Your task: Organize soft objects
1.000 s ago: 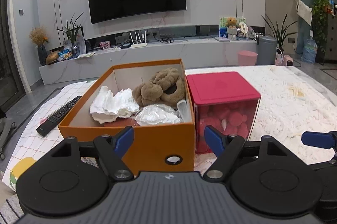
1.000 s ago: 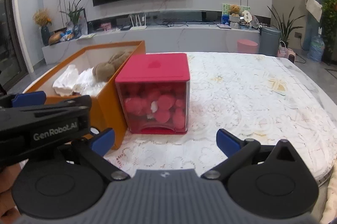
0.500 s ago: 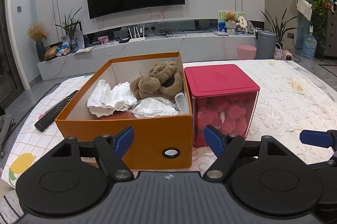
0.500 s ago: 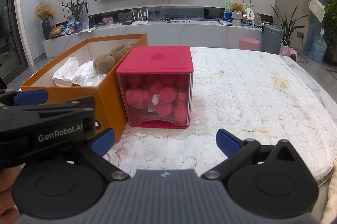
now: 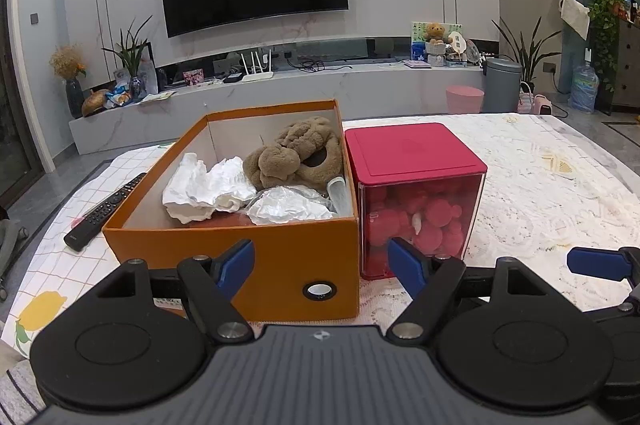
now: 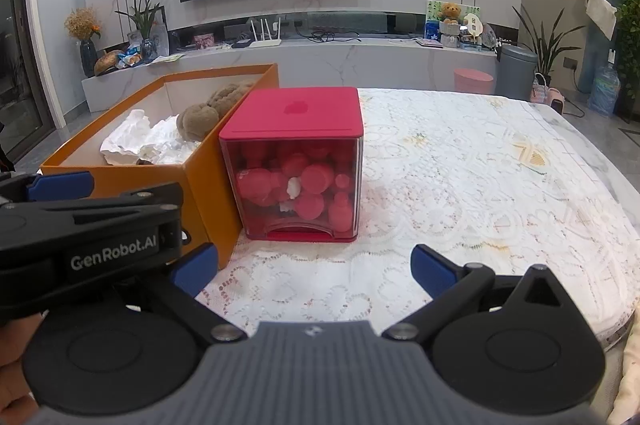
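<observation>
A black remote control (image 5: pixel 105 212) lies on the checked cloth (image 5: pixel 52 265) at the far left of the table, just beside the left wall of the orange box (image 5: pixel 280 265).

The orange box stands open on the table. It contains, from left to right: a crumpled white soft item (image 5: pixel 204 191), a crinkled silvery bag (image 5: pixel 288 210) toward the near wall, and a brown plush toy (image 5: pixel 298 155) in the far right corner. A clear tube-like item (image 5: pixel 339 194) leans against the right inner wall; its kind cannot be told. A metal-ringed hole (image 5: pixel 319 290) is set in the near wall of the box.

The left claw (image 5: pixel 322 263) is positioned in front of the near wall of the box, clear of it. Its blue fingers (image 5: pixel 236 265) are spread apart and hold nothing.

The red-lidded clear cube (image 5: pixel 420 197) stands directly to the right of the orange box, with their side walls touching or nearly so. The lid is seated on top. Red plush shapes (image 6: pixel 296 181) fill the cube, with a small white piece among them.

The right claw (image 6: pixel 314 267) is positioned over the white lace tablecloth (image 6: pixel 480 185), on the near side of the cube and well apart from it. Its fingers (image 6: pixel 434 271) are spread wide and empty. The lace area to the right of the cube carries no task items.
</observation>
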